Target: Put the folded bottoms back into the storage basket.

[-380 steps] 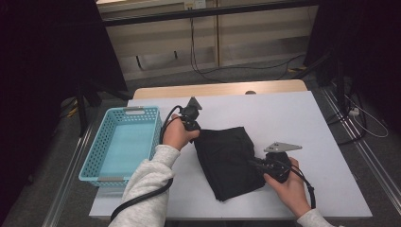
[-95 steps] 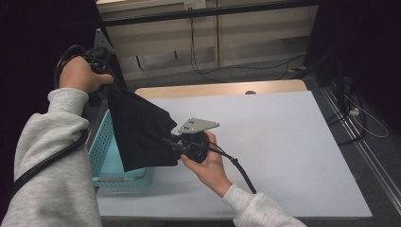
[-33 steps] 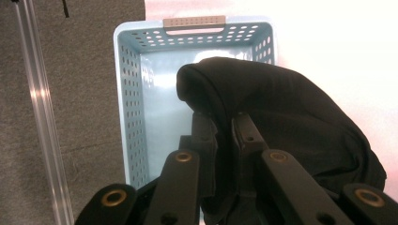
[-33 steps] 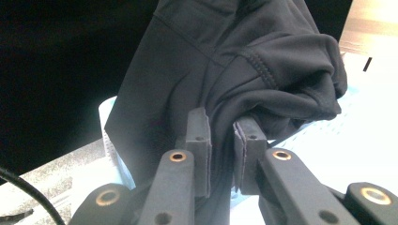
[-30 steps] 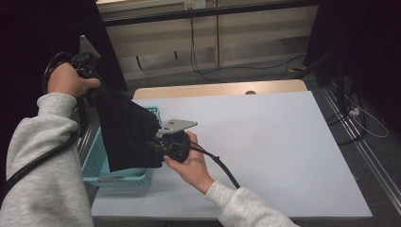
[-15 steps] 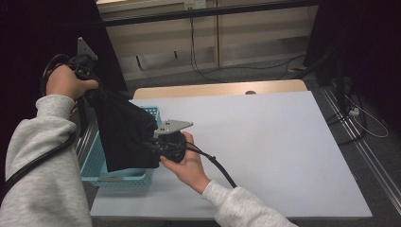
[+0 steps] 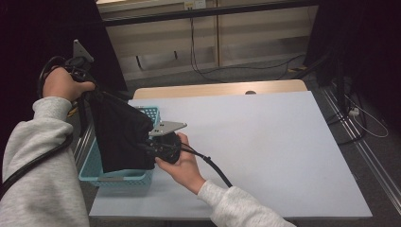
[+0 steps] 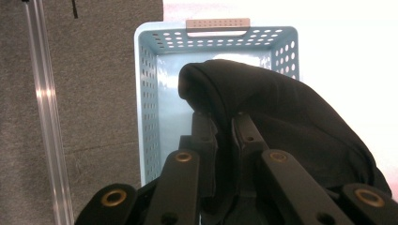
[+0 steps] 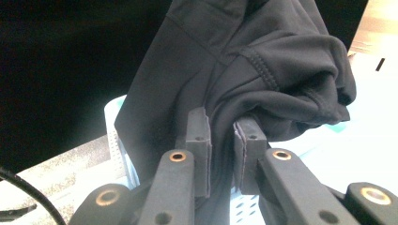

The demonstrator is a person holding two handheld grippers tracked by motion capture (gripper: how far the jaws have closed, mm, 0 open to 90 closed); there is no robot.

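Garment (image 7: 120, 132): black cloth, matt, soft knit, stitched seams visible in right gripper view. Basket (image 7: 116, 176): light-blue plastic, perforated walls, smooth, slight sheen inside. Table (image 7: 265, 142): white top, smooth, matt; pale wood edge at 12 o'clock. Floor: grey carpet, rough.

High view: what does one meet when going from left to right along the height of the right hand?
Grey sleeve → black cloth → right tongs → right hand → white table → grey floor.
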